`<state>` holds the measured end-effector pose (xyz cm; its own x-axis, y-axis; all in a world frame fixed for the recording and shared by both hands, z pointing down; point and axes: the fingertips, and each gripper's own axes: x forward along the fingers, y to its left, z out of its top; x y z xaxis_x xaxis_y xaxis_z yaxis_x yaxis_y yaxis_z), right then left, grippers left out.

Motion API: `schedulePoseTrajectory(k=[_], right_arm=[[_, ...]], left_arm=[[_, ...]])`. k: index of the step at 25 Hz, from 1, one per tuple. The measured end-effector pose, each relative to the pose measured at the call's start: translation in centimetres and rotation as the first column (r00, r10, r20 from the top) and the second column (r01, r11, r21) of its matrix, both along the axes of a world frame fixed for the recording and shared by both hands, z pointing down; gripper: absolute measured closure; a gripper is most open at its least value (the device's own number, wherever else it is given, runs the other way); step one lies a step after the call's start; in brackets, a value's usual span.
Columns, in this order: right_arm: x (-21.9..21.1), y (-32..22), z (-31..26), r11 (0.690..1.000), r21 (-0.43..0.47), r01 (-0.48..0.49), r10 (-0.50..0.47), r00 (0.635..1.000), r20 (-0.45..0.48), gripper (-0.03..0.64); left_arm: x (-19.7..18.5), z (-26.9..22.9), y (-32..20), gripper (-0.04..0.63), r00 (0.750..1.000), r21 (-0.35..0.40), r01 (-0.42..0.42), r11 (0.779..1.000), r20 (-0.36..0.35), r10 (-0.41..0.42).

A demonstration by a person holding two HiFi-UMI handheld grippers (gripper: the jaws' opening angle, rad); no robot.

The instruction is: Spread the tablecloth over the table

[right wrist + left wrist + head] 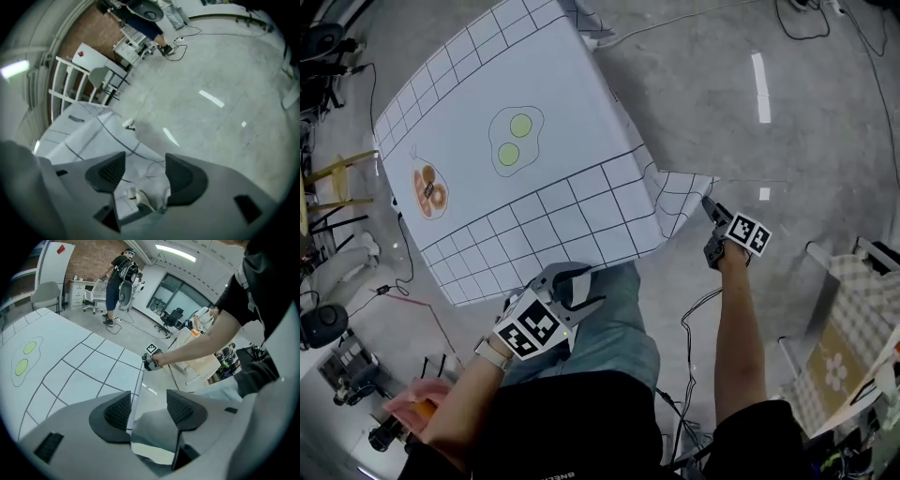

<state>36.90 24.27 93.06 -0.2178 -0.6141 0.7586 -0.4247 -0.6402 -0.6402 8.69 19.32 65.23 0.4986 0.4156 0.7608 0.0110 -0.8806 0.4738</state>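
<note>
Grey concrete floor (pixel 787 159) fills the room around the work area, with a white tape strip (pixel 759 86) stuck to it and a black cable (pixel 689 328) trailing near my right side. From the head view I look down on the white tablecloth with a black grid border (pixel 534 187), which lies draped over the table, its plain centre flat and its gridded edges falling over the near and left sides. Printed on it are an outlined shape with two green circles (pixel 516 141) and a smaller orange picture (pixel 429 189).

At the right, one gridded corner of the cloth (pixel 684 192) sticks out sideways past the table edge. My right gripper (pixel 709 204) sits at the tip of that corner. In the right gripper view its jaws stand wide apart, and the crumpled cloth lies loosely between them (pixel 140 187) without the pads pressing on it, so that claw is open.

My left gripper (pixel 572 286) hovers just off the near hanging edge, above my blue jeans (pixel 609 328). In the left gripper view its jaws are also spread; the cloth's edge (pixel 133 394) runs beside the left-hand pad, and nothing is gripped.

Far behind, a person in dark clothes (pixel 117 282) stands near a white chair (pixel 47 294).
</note>
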Motion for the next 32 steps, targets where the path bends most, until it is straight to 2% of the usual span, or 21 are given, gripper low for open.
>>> schedulePoseTrajectory(k=[2,7,9,11,12,15,16,18,21,25,27,28,30,32], right_arm=[[0.4,-2.2,-3.0,0.994,0.095,-0.046,0.042,0.998,0.045,0.344],[2.1,-5.6,-8.5,0.975,0.172,-0.137,0.133,0.991,0.032,0.344],[0.4,-6.4,-8.2,0.99,0.12,-0.08,0.073,0.996,0.057,0.344],[-2.0,-6.3,-6.2,0.999,-0.003,0.046,-0.046,0.998,0.052,0.344],[-3.2,-6.0,-4.9,0.992,-0.068,0.108,-0.104,0.993,0.052,0.348],[-6.7,-4.6,-1.8,0.953,-0.203,0.225,-0.21,0.973,0.095,0.495],[-8.0,-4.2,-1.1,0.944,-0.221,0.246,-0.223,0.967,0.125,0.522],[-11.1,-3.5,-0.2,0.937,-0.218,0.274,-0.234,0.953,0.193,0.531],[-14.4,-3.7,-0.2,0.946,-0.187,0.265,-0.221,0.948,0.229,0.531],[-13.2,-3.8,-0.9,0.96,-0.19,0.206,-0.188,0.976,0.111,0.525],[-11.3,-3.8,-1.7,0.962,-0.202,0.185,-0.18,0.983,0.042,0.437],[-10.0,-3.8,-2.1,0.962,-0.212,0.171,-0.174,0.985,0.005,0.422],[-7.7,-3.5,-3.4,0.962,-0.23,0.15,-0.168,0.984,-0.061,0.422],[-6.1,-3.9,-5.1,0.957,-0.231,0.179,-0.211,0.969,-0.126,0.422]], left_arm=[[0.0,-0.6,0.1,0.351,1.0,0.006,0.017,1.0,-0.009,-0.017],[-1.0,-1.9,-0.3,0.351,0.997,0.019,0.07,0.997,-0.023,-0.07],[-1.6,-2.3,-0.6,0.351,0.995,0.027,0.099,0.995,-0.034,-0.098],[-2.2,-2.5,-0.7,0.351,0.992,0.026,0.124,0.992,-0.036,-0.123],[-2.6,-2.5,-0.7,0.351,0.99,0.024,0.136,0.99,-0.034,-0.135],[-3.7,-2.5,-0.7,0.351,0.986,0.023,0.165,0.986,-0.031,-0.165],[-4.0,-2.5,-0.6,0.351,0.984,0.022,0.178,0.984,-0.031,-0.178],[-4.8,-2.4,-0.4,0.351,0.979,0.02,0.204,0.979,-0.032,-0.204],[-5.8,-2.4,-0.3,0.351,0.972,0.022,0.234,0.972,-0.035,-0.233],[-7.1,-2.7,-0.2,0.351,0.964,0.028,0.265,0.964,-0.042,-0.264],[-7.7,-3.0,-0.6,0.351,0.958,0.036,0.284,0.958,-0.055,-0.282],[-7.9,-3.2,-0.8,0.351,0.954,0.043,0.296,0.954,-0.063,-0.293],[-8.4,-3.8,-1.7,0.351,0.945,0.075,0.323,0.943,-0.081,-0.317],[-9.1,-4.4,-2.9,0.351,0.932,0.123,0.36,0.925,-0.097,-0.35]])
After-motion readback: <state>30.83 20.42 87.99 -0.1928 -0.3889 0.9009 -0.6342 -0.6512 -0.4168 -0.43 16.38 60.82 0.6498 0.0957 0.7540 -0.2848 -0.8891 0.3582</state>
